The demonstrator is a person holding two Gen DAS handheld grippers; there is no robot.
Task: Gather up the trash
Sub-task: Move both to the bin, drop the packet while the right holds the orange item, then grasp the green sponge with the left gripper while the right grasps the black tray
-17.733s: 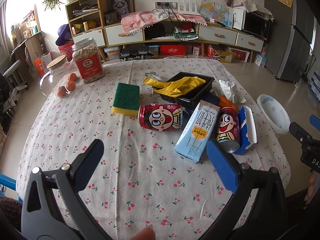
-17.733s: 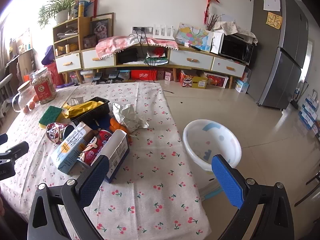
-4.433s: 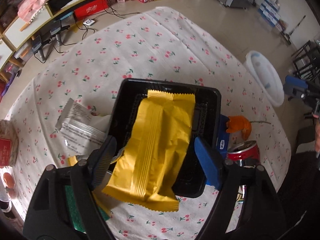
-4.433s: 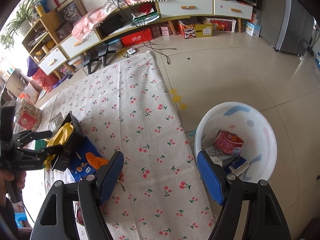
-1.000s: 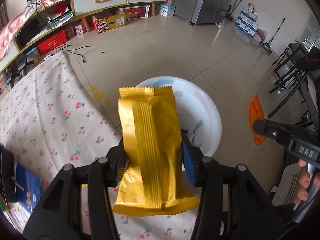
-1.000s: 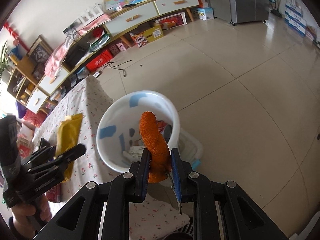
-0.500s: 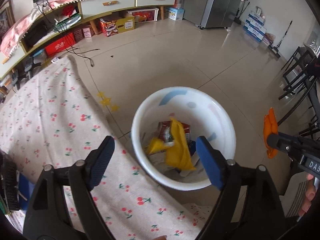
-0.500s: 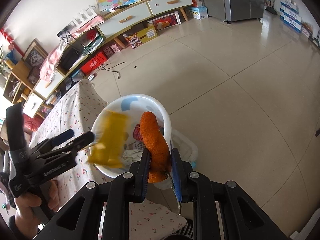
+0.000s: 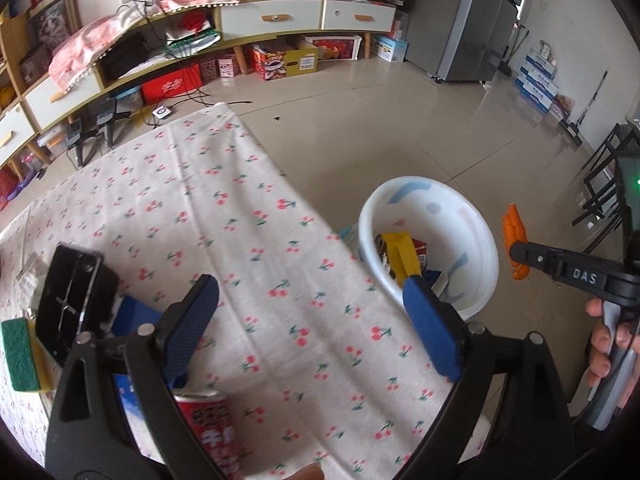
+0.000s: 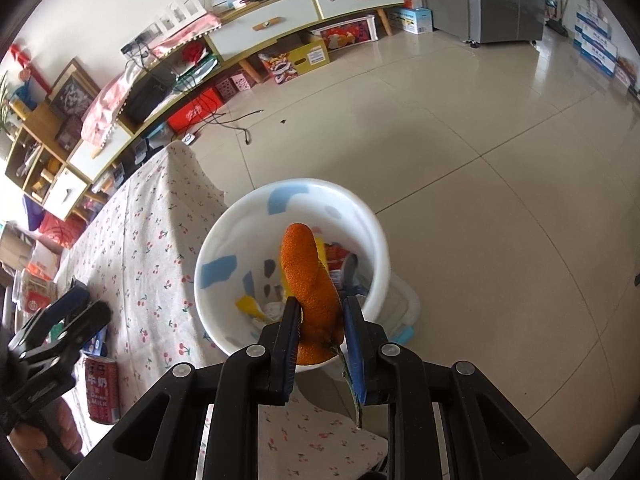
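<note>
My right gripper (image 10: 319,322) is shut on an orange peel (image 10: 310,280) and holds it just above the near rim of the white trash bin (image 10: 224,236); the peel (image 9: 515,240) also shows in the left wrist view, beside the bin (image 9: 472,216). The yellow wrapper (image 9: 404,256) lies inside the bin with other trash. My left gripper (image 9: 310,322) is open and empty above the cherry-print tablecloth (image 9: 224,208). A red can (image 9: 212,428) lies under it, also seen in the right wrist view (image 10: 100,388).
A black tray (image 9: 68,292), a blue packet (image 9: 132,316) and a green-yellow sponge (image 9: 20,356) sit at the table's left. The bin stands on the tiled floor (image 10: 500,160) by the table's edge. A TV cabinet (image 9: 280,20) lines the far wall.
My left gripper opened and dropped the yellow wrapper into the bin, then drew back over the table. My right gripper moved the orange peel closer over the bin.
</note>
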